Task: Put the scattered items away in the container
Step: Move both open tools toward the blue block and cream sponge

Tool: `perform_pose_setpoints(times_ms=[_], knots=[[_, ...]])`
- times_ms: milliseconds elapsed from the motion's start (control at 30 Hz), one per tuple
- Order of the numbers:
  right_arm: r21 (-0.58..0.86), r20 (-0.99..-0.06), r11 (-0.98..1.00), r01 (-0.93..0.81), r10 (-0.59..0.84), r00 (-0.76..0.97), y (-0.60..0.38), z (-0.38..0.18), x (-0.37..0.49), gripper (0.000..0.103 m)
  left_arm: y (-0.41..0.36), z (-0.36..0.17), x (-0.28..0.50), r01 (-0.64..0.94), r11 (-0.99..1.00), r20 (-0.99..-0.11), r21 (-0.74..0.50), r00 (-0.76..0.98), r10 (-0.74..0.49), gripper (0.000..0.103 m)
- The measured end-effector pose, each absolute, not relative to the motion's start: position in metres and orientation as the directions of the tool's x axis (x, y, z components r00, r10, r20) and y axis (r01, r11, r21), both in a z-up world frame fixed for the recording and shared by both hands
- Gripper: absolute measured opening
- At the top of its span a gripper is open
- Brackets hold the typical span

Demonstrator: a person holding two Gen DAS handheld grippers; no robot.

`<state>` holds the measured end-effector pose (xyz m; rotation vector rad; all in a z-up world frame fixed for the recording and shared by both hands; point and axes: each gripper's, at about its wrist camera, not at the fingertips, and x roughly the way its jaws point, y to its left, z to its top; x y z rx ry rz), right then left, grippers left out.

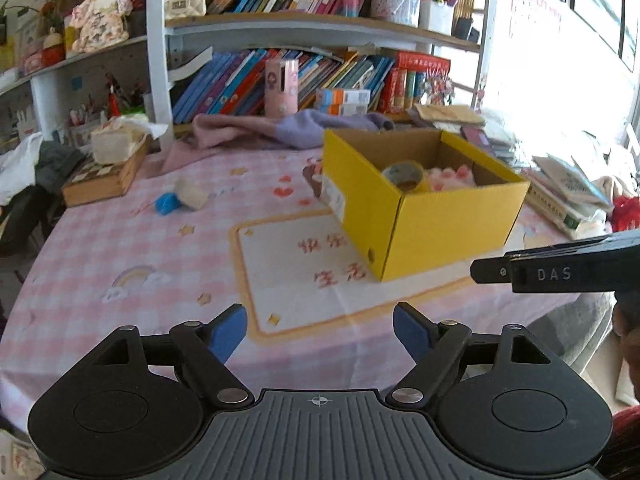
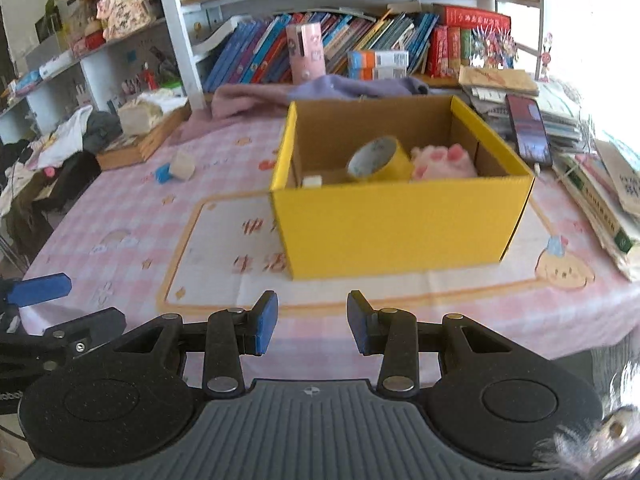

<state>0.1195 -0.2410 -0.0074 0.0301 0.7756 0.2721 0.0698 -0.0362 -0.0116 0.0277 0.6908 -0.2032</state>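
Open yellow cardboard box (image 2: 400, 224) on the pink checked surface (image 1: 120, 248), partly filled, both tongs empty.

Inside the box lie a roll of yellow tape (image 2: 378, 160), a pink plush paw-shaped toy (image 2: 444, 162) touching it, and a small white block (image 2: 312, 181) in the left corner. Well apart to the left, on the cloth, a small blue piece (image 1: 166, 203) sits against a cream block (image 1: 192, 194). The left tongs (image 1: 320, 330) gape wide with nothing between them; the right tongs (image 2: 312, 322) stand narrower, also holding nothing. Crowded bookshelves (image 1: 320, 28) rise behind.
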Motion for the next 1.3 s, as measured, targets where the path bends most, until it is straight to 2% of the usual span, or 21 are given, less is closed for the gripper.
perform_pose_setpoints(times_ms=[733, 1000, 1300], knots=[[0.111, -0.708, 0.850, -0.514, 0.431, 0.559, -0.139, -0.008, 0.109, 0.040, 0.032, -0.013, 0.038, -0.020, 0.999, -0.647, -0.034, 0.762, -0.007, 0.083], [0.140, -0.700, 0.822, -0.551, 0.476, 0.532, -0.113, -0.013, 0.139, 0.040, 0.051, -0.015, 0.062, -0.060, 0.998, -0.647, 0.004, 0.761, 0.048, 0.083], [0.161, -0.723, 0.826, -0.540, 0.471, 0.505, -0.087, -0.026, 0.203, 0.040, 0.071, -0.030, 0.127, -0.062, 0.998, -0.684, 0.002, 0.728, 0.047, 0.083]])
